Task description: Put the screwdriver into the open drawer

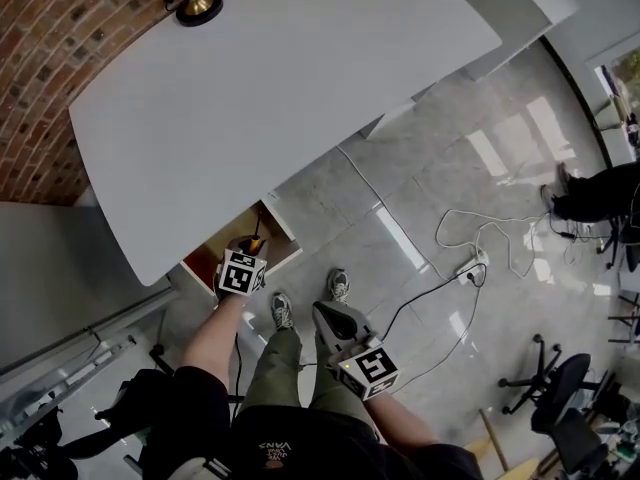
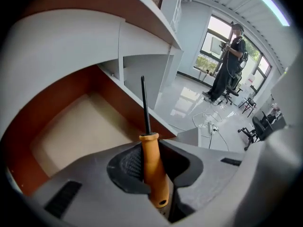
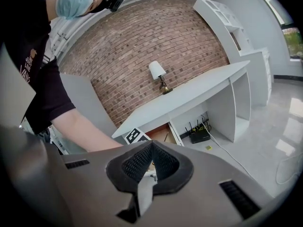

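Note:
The screwdriver (image 2: 152, 167) has an orange handle and a thin black shaft that points forward over the open drawer (image 2: 80, 126), a brown-walled box with a pale bottom. My left gripper (image 2: 150, 160) is shut on the handle. In the head view the left gripper (image 1: 252, 250) hangs at the drawer (image 1: 215, 258) under the white desk (image 1: 260, 88), with the screwdriver (image 1: 255, 242) just above the drawer's front edge. My right gripper (image 1: 325, 313) is held back over the floor, shut and with nothing in it. The right gripper view shows its pads (image 3: 161, 164) touching and the drawer (image 3: 161, 134) far ahead.
A lamp (image 1: 193, 3) stands at the desk's back edge. A power strip (image 1: 468, 268) with loose cables lies on the tiled floor to the right, office chairs (image 1: 560, 393) beyond it. A router (image 3: 200, 135) sits under the desk. Another person (image 2: 228, 63) stands by the windows.

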Demonstrator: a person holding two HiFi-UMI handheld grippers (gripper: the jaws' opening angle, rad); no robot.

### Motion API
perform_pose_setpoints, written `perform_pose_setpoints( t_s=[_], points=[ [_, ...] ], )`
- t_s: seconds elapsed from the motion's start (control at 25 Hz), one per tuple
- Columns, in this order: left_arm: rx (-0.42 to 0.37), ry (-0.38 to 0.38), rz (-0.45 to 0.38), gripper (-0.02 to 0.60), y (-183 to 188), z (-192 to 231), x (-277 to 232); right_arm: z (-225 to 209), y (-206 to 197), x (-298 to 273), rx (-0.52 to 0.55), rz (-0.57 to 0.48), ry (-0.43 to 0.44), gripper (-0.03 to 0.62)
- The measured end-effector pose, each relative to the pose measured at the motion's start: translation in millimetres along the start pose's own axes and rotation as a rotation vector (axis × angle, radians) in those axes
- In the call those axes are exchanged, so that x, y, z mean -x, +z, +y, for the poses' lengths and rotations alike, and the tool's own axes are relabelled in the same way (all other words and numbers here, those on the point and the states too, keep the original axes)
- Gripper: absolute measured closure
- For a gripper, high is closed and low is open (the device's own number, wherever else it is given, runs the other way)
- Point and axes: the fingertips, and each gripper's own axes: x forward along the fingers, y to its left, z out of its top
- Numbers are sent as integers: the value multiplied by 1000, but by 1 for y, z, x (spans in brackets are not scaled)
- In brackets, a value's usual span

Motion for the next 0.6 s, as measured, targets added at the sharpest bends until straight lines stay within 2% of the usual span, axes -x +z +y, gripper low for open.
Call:
perform_pose_setpoints(
  t_s=[0.36, 0.6],
  points=[
    [56, 19, 139, 514, -16, 15, -38, -24, -11, -5, -33, 10, 9, 599],
    [92, 33, 199, 514, -23, 27, -57, -39, -21, -8, -56, 27, 2, 599]
  ],
)
